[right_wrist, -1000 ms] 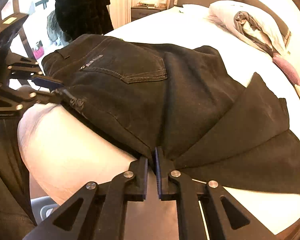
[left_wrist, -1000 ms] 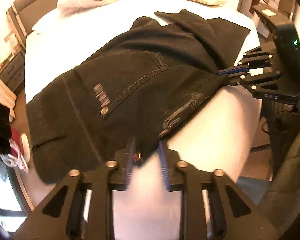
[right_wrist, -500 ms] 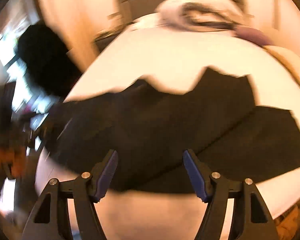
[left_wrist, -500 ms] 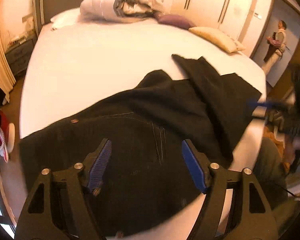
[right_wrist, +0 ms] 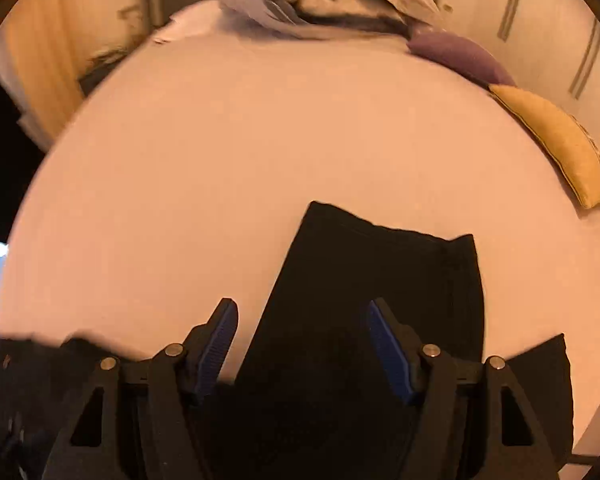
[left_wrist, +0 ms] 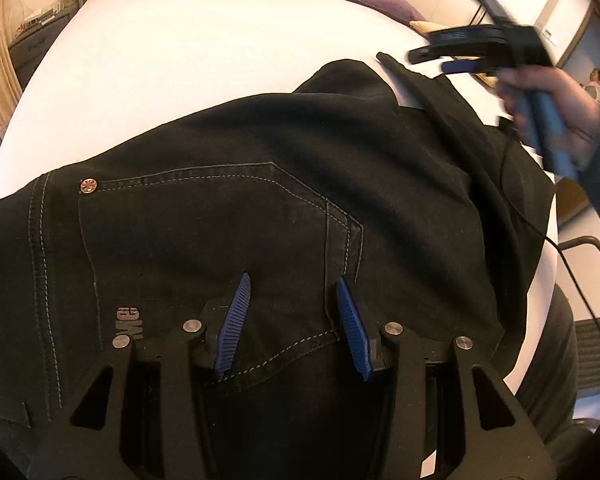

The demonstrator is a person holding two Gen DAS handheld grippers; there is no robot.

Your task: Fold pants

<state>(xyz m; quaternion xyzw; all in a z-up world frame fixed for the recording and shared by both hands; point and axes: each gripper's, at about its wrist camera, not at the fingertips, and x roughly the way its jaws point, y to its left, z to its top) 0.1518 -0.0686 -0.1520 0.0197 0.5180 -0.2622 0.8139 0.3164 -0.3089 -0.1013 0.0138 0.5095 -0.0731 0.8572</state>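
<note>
The left claw (left_wrist: 292, 284) hangs over the back pocket (left_wrist: 220, 248) of the black pants (left_wrist: 340, 184), its jaws closing with nothing pinched between them. The right claw (right_wrist: 300, 312) is spread wide above a folded leg (right_wrist: 380, 280). The pants lie across the white bed (left_wrist: 200, 48), with pillows (right_wrist: 560, 148) beyond.

Left tongs (left_wrist: 292, 284): black angular arms w/ triangular cutouts, silver round screws, ribbed blue pads. Right tongs (right_wrist: 300, 312): same build; a grey sleeve shows at far right, black cable trailing below.
</note>
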